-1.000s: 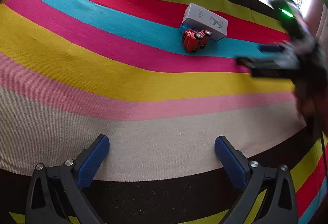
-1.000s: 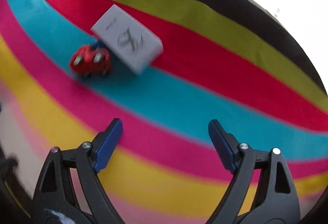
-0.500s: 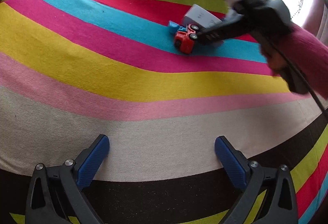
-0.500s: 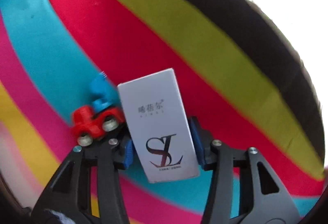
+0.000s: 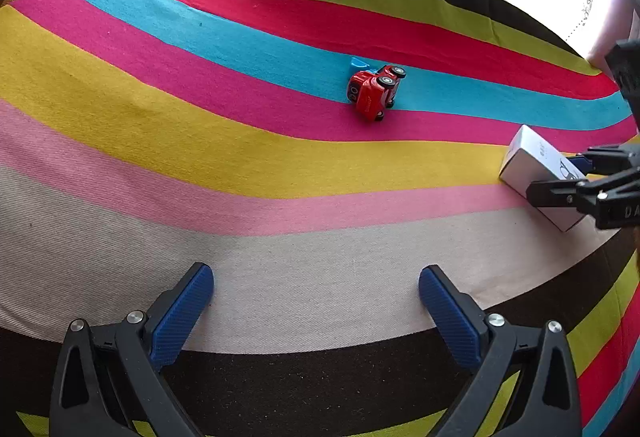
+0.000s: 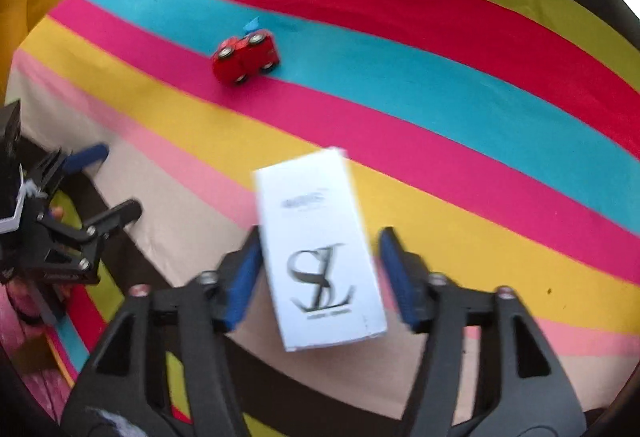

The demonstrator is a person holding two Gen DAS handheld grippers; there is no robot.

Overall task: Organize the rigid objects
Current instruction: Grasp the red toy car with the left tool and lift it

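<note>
The white box (image 6: 322, 249) lies flat on the striped cloth (image 6: 460, 165), across the yellow, pink and beige bands near the cloth's near edge, with the right gripper (image 6: 320, 273) straddling it. Its fingers (image 6: 394, 273) have just been opening: the right-hand pad stands clear of the box's side with a visible gap, the left one sits just beside or barely against the other side, so I judge the box released, not gripped. The red toy car (image 5: 374, 91) is well apart from the box, up on the seam between the blue and magenta stripes, with a small blue piece (image 5: 357, 63) touching its far side; neither looks handled in its present spot. By that reading one object has been set down and the car and blue piece are left to place, though nothing in view shows a fixed goal spot. The left gripper (image 5: 316, 311) hovers over the beige and dark stripes with its fingers spread wide and nothing between them. Room is generous: the cloth between box and car is bare, and the middle is open for either hand. The tight sides are the dark border near the box and the bright window edge beyond the far stripes.
</note>
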